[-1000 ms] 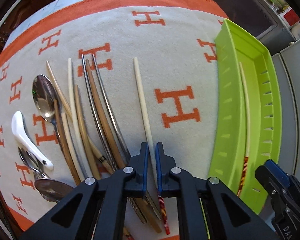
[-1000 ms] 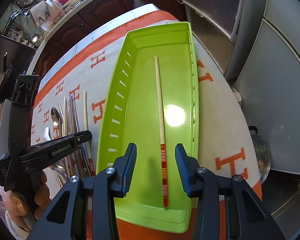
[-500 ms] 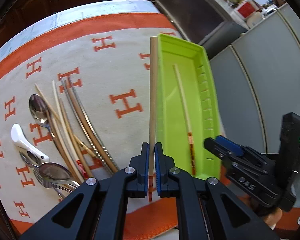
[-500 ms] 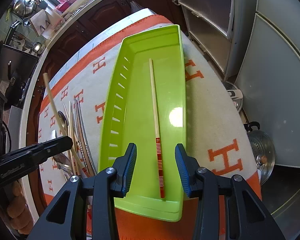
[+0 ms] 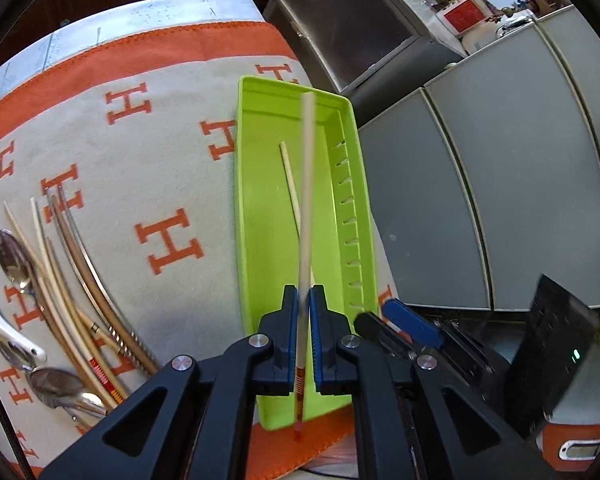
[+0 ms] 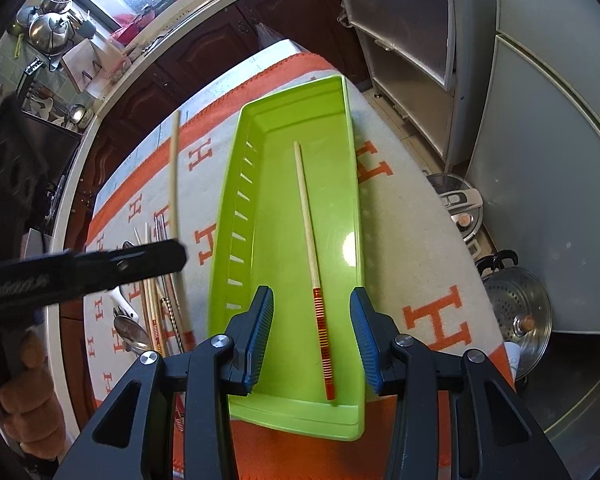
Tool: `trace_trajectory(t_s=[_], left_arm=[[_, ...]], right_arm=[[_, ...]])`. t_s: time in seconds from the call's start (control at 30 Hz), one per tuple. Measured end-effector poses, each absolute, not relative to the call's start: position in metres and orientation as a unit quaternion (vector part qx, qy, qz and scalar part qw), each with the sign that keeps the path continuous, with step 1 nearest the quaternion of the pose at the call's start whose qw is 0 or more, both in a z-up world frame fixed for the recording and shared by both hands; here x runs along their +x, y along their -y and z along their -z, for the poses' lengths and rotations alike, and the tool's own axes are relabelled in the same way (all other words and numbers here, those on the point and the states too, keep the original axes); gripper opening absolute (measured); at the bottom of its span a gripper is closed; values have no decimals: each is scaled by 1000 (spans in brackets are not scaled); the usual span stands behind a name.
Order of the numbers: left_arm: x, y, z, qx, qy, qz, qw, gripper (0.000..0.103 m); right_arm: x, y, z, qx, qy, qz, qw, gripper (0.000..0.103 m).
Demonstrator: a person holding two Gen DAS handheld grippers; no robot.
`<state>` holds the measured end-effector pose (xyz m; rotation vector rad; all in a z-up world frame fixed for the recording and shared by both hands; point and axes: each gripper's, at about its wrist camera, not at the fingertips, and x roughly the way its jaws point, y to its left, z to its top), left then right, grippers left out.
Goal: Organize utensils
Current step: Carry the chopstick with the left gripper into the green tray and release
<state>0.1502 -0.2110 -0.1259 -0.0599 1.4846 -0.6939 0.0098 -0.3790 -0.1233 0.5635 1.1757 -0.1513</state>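
Left gripper (image 5: pixel 304 300) pinches a chopstick (image 5: pixel 306 200) above the green tray (image 5: pixel 240 240); right gripper (image 6: pixel 312 320) spread wide over its near rim.

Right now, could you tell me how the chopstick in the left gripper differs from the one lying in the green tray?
The held chopstick is clamped in the left gripper, in the air; the tray chopstick lies flat and free on the green tray floor. Both are pale with red-striped ends.

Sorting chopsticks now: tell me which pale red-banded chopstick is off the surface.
The pale chopstick clamped in the left gripper, held above the green plastic tray; its twin lies flat inside that tray.
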Motion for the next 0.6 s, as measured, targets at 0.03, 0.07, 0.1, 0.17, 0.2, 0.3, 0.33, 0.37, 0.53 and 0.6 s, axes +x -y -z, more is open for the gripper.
trace_trajectory(t_s=[0.03,0.07,0.1,0.17,0.2,0.3,0.33,0.37,0.53,0.6], left_arm=[[153,215,130,-26,-664,306,681,4],[155,219,135,-26,-668,303,679,4],[158,222,140,-27,-671,299,678,4],[161,226,146,-20,-665,287,689,13],[161,227,148,-13,-663,280,694,19],[160,224,153,-18,-665,279,692,35],[159,223,156,-21,-668,282,689,35],[158,222,157,-25,-671,282,685,35],[149,203,146,-47,-665,277,692,36],[143,188,134,-41,-648,259,715,39]], right_arm=[[9,380,123,263,-545,72,793,41],[8,381,122,264,-544,73,793,41],[7,383,121,266,-543,74,793,41],[6,383,122,265,-542,76,794,41],[6,384,122,263,-542,80,794,41],[5,389,124,266,-540,88,794,41],[6,391,126,267,-540,88,793,41],[7,393,127,269,-541,89,792,41],[17,387,126,261,-538,84,797,41],[22,381,125,255,-538,77,800,41]])
